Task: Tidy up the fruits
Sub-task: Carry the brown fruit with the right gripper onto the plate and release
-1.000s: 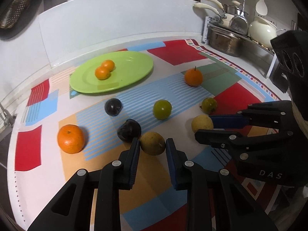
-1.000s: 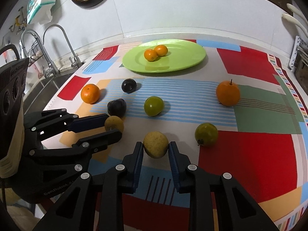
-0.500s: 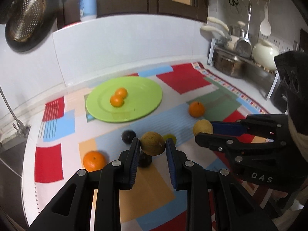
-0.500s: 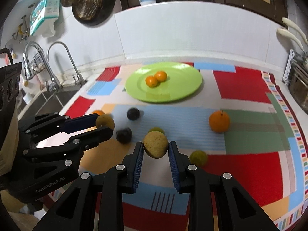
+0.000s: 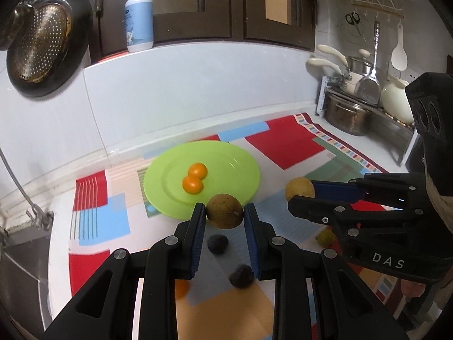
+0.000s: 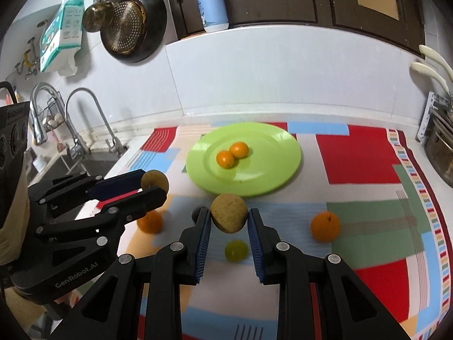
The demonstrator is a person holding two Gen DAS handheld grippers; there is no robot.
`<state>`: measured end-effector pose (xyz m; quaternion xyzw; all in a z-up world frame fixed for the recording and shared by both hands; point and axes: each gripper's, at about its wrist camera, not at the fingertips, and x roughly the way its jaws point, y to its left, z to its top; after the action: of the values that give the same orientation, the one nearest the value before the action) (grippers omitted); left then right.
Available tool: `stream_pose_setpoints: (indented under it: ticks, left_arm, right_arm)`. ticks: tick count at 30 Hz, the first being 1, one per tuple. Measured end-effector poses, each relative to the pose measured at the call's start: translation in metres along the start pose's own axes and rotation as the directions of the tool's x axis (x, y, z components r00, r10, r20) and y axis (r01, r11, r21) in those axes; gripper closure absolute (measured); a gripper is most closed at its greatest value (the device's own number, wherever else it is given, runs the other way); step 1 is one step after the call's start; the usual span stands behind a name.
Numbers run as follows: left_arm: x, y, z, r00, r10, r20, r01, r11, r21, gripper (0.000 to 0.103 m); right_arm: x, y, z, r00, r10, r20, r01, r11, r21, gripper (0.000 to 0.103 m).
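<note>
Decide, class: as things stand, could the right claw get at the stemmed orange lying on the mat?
Probably not yet: the right claw is shut on a yellow-brown fruit. The path to the stemmed orange looks clear.

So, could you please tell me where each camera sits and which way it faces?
Left wrist: on the left tongs, facing the green plate and backsplash; they grip a brown fruit, right tongs at right.
Right wrist: on the right tongs, facing the same plate; they grip a yellowish fruit, left tongs at left.
Shared: the plate, its two small oranges, the patterned mat.
</note>
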<state>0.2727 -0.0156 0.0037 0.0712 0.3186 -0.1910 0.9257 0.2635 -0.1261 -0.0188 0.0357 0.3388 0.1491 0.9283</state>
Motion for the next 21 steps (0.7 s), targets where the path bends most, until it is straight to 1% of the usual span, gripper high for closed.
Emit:
stream_pose_setpoints:
  ticks: [6,13,17,21]
  left_arm:
    - [0.017,0.023,0.016,1.000,-0.009,-0.008,0.009,1.000,-0.006,0.075]
    - [0.037,0.044,0.027,0.999,-0.024,-0.023,0.024,1.000,-0.002,0.075]
    - [0.051,0.056,0.034,0.998,-0.041,-0.040,0.042,0.999,0.000,0.075]
    - [0.068,0.068,0.041,0.997,-0.045,-0.056,0.045,0.999,0.007,0.075]
  right_arm:
    - [0.019,0.005,0.023,1.000,-0.014,0.008,0.014,1.000,0.000,0.075]
    - [0.042,0.011,0.046,0.999,-0.040,0.001,0.040,0.999,-0.005,0.075]
    - [0.058,0.015,0.058,0.999,-0.040,-0.017,0.040,0.999,0.007,0.075]
    - [0.078,0.015,0.069,0.997,-0.061,-0.047,0.063,0.998,0.028,0.075]
